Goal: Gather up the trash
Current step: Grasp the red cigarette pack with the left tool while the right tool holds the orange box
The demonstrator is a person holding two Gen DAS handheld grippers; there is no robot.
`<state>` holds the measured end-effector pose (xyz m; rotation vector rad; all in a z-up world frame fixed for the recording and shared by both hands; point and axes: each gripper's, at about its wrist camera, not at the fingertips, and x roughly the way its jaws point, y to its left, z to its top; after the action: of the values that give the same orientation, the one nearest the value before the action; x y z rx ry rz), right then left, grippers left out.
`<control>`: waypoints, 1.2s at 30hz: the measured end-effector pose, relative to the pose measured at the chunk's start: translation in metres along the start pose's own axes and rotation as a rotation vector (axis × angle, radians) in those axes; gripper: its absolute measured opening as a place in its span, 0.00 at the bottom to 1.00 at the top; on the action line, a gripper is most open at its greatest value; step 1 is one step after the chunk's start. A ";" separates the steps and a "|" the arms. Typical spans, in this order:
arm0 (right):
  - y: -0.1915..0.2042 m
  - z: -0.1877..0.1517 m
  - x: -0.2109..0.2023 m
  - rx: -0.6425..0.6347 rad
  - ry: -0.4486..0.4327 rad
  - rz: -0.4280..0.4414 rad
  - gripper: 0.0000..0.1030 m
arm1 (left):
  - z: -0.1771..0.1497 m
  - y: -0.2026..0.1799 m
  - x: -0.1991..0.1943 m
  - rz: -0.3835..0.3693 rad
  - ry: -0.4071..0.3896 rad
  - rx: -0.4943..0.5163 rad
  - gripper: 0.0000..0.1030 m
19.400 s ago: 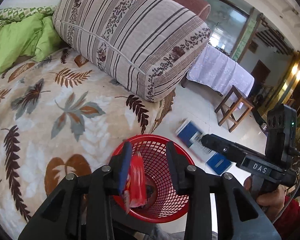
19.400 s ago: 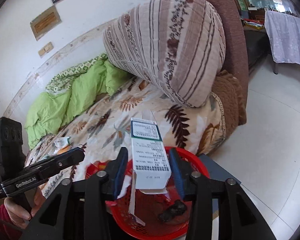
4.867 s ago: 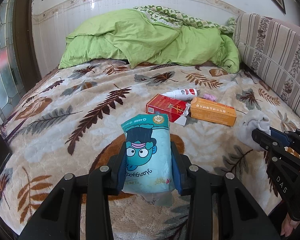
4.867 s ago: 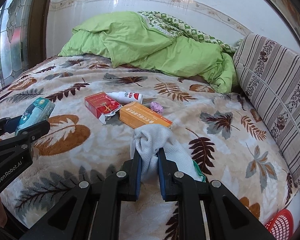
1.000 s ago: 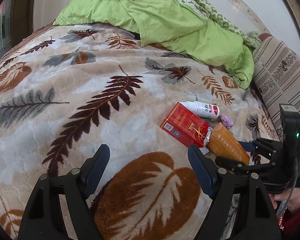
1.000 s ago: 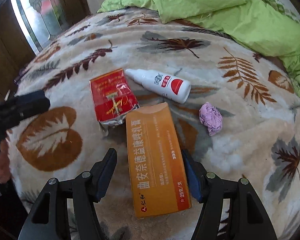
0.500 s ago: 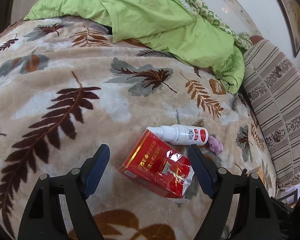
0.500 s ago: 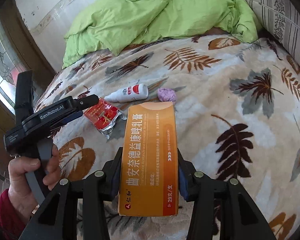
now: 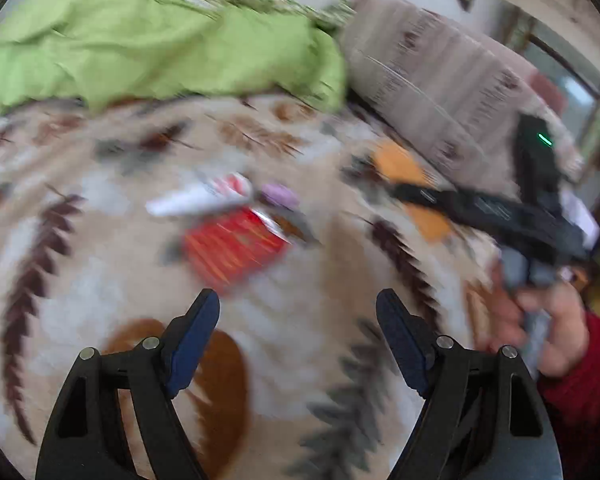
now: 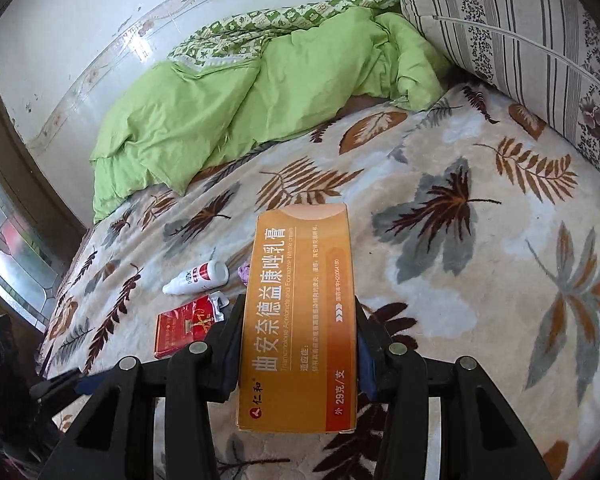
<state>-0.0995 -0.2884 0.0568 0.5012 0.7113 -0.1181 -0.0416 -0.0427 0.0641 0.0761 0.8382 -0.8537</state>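
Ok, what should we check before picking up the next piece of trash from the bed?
1. Right gripper holds the orange box firmly: ok, a finger on each side.
2. Left gripper free for a pickup: ok, open and holding nothing.
3. Red packet within sight: ok, lying on the blanket.
4. White bottle and purple wad also left: ok, both beside the packet.
5. Left gripper lined up with the packet: cannot tell, its view is blurred.
6. Trash basket nearby: cannot tell, not in view.
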 end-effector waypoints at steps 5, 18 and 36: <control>0.000 -0.001 -0.002 -0.015 -0.003 -0.004 0.48 | 0.029 0.017 0.039 0.169 -0.020 -0.010 0.78; -0.011 0.003 0.001 0.016 0.006 0.013 0.48 | 0.022 -0.013 0.086 0.090 0.211 0.173 0.78; 0.006 -0.003 0.005 -0.046 0.034 0.019 0.48 | 0.010 -0.008 0.088 0.236 0.146 0.072 0.64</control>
<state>-0.0954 -0.2814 0.0540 0.4663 0.7405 -0.0754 -0.0089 -0.1073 0.0131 0.2984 0.9149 -0.6614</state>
